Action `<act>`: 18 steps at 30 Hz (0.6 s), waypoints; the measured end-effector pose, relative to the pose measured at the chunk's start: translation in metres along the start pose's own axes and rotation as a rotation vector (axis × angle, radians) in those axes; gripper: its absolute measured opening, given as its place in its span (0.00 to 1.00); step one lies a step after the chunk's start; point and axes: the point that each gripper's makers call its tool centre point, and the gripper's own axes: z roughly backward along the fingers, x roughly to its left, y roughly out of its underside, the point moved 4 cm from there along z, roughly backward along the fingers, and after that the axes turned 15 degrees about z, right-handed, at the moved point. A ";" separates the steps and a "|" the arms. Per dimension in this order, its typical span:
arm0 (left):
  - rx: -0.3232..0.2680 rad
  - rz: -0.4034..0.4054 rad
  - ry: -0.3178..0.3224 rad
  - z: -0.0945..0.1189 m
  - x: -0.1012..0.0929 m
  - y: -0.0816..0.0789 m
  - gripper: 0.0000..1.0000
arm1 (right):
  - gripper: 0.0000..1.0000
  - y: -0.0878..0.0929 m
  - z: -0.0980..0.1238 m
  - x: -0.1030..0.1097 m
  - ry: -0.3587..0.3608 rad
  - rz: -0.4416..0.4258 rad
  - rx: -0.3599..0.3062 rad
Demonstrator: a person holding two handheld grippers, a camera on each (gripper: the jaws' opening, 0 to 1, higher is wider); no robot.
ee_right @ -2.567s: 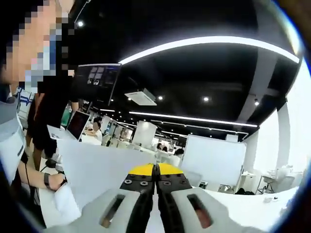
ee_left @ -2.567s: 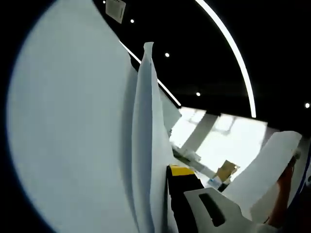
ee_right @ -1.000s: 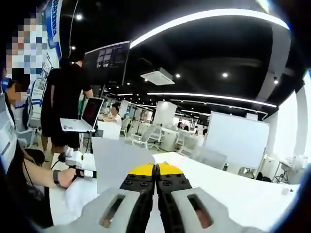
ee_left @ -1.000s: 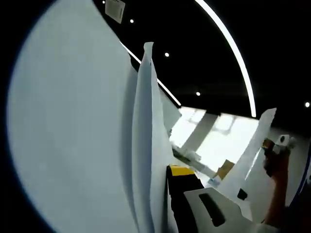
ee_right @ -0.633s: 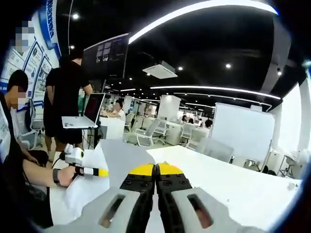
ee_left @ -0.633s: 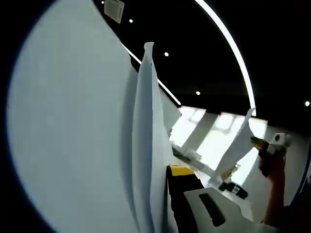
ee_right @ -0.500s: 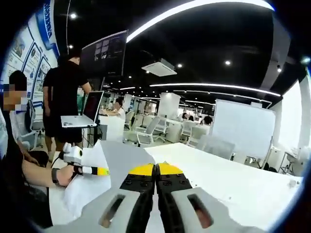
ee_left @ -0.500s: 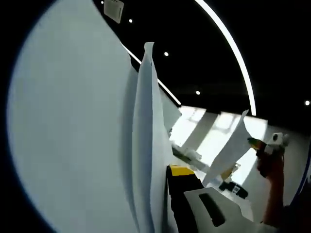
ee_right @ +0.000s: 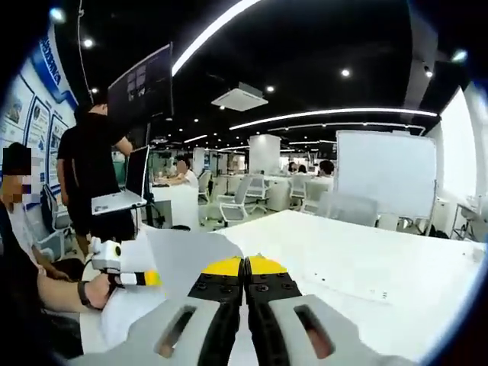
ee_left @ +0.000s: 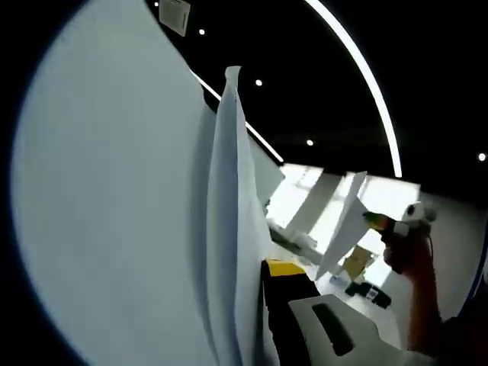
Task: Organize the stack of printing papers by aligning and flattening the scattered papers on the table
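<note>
Holding both grippers raised, I see the papers (ee_left: 114, 213) standing upright, blocking most of the left gripper view, pinched in the left gripper (ee_left: 263, 320). Right gripper (ee_right: 245, 305) has jaws pressed together on one sheet (ee_right: 191, 259) above the white table (ee_right: 358, 259). Beyond: whiteboard (ee_right: 385, 171), standing person's laptop (ee_right: 126, 187).
</note>
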 end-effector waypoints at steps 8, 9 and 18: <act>0.007 -0.021 -0.003 -0.001 -0.001 0.002 0.06 | 0.00 0.015 -0.020 -0.010 0.016 -0.047 0.037; 0.008 -0.024 -0.003 -0.001 -0.001 0.002 0.06 | 0.00 0.016 -0.022 -0.009 0.011 -0.054 0.040; 0.010 -0.026 -0.001 -0.001 -0.001 0.002 0.06 | 0.00 0.018 -0.042 -0.012 0.022 -0.017 0.093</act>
